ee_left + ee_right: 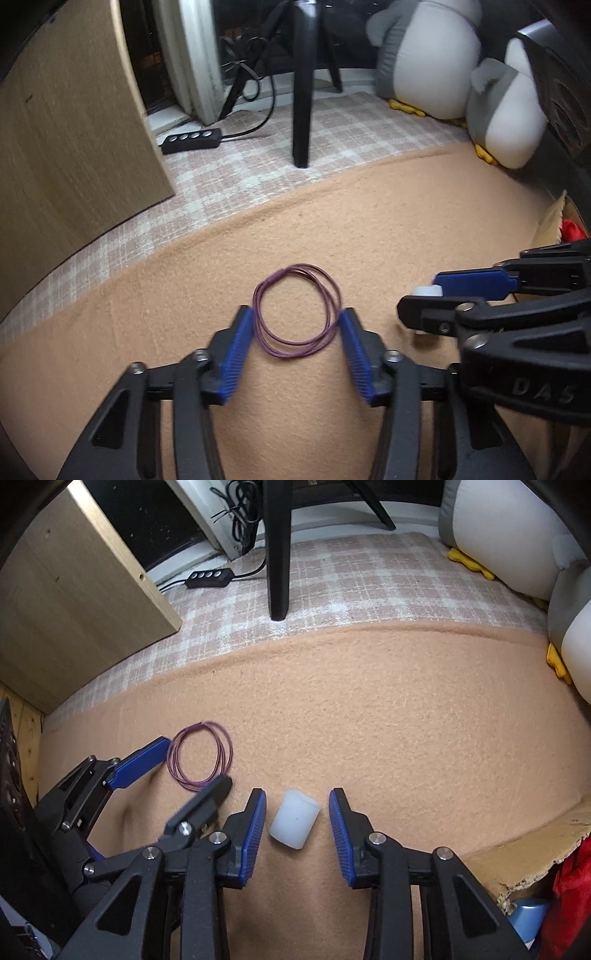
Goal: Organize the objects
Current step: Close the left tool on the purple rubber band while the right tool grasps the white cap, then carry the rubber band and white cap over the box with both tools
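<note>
A purple wire coil (295,310) lies flat on the tan blanket (406,229). My left gripper (295,315) points down over it, one blue pad at each side of the coil and right at its edge; the loop keeps its round shape, so the gripper is open. A small white cylinder (294,823) lies on its side on the blanket to the right. My right gripper (297,797) straddles it with a gap on both sides and is open. The right wrist view also shows the coil (199,757) and the left gripper (195,762).
A torn cardboard box (535,853) with red and blue items sits at the lower right. Beyond the blanket lies a checked rug (369,579) with a black furniture leg (279,554), a black button controller (207,578), a wooden panel (74,602) and plush penguins (436,62).
</note>
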